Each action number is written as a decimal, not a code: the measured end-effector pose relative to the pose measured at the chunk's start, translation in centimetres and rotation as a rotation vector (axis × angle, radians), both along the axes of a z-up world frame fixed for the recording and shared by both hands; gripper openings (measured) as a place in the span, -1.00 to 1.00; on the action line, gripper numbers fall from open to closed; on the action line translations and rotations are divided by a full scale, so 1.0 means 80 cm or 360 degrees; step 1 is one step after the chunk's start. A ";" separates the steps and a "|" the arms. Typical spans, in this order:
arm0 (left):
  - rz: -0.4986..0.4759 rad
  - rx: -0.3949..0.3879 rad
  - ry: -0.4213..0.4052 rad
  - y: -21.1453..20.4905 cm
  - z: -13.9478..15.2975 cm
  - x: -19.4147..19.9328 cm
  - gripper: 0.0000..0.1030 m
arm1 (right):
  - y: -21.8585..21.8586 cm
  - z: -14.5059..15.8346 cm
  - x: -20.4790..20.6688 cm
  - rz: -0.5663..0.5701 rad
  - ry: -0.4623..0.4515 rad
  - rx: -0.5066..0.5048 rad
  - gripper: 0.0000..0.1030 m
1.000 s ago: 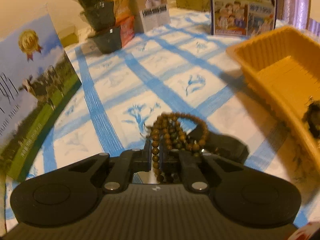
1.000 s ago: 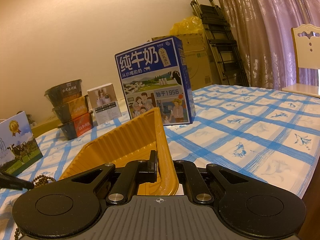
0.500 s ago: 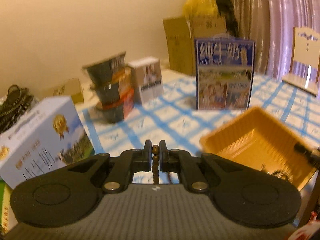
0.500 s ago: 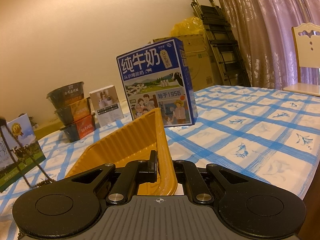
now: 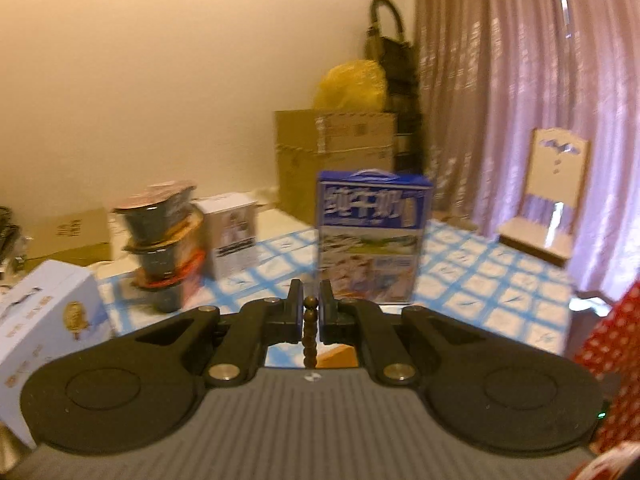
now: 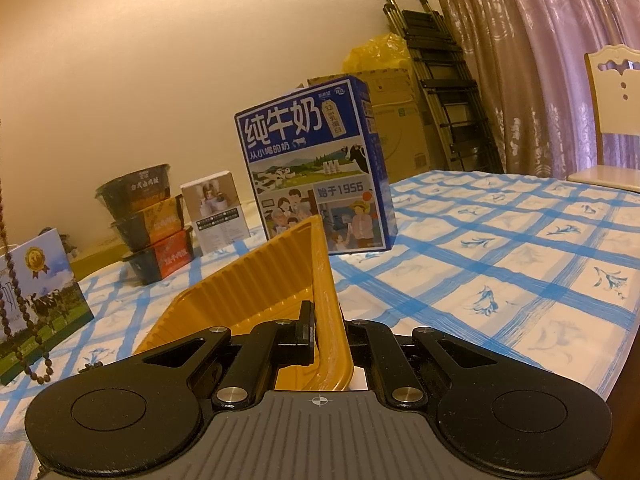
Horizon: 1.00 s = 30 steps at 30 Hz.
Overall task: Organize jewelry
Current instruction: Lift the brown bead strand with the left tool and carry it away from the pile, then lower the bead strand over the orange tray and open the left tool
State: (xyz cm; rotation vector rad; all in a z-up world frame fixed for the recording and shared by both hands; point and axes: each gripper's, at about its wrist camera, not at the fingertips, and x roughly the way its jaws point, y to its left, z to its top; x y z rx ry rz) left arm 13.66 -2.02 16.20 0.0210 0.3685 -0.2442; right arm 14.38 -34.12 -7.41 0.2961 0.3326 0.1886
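Note:
My left gripper [image 5: 310,308] is shut on a strand of brown wooden beads [image 5: 309,334], held high above the table. In the right wrist view the same bead necklace [image 6: 18,312] hangs as a long loop at the far left, its lowest beads near the cloth. My right gripper [image 6: 328,332] is shut on the near rim of a yellow ribbed plastic tray [image 6: 256,280], which tilts up on the table. Only a sliver of the tray [image 5: 336,354] shows under the left fingers.
A blue milk carton [image 6: 316,168] stands behind the tray. Stacked dark noodle bowls [image 6: 152,224], a small white box [image 6: 216,212] and a light-blue carton [image 6: 36,296] stand at the left. A chair [image 6: 612,120] and curtains are on the right. The tablecloth [image 6: 500,248] is blue-checked.
My left gripper rose steeply from the table with the beads, which went from a heap on the cloth to a hanging loop. The right gripper and tray kept still.

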 end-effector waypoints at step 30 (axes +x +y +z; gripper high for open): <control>-0.0380 -0.0430 0.0537 -0.151 -0.141 0.077 -0.89 | 0.007 0.004 -0.001 0.0005 0.0011 0.0005 -0.87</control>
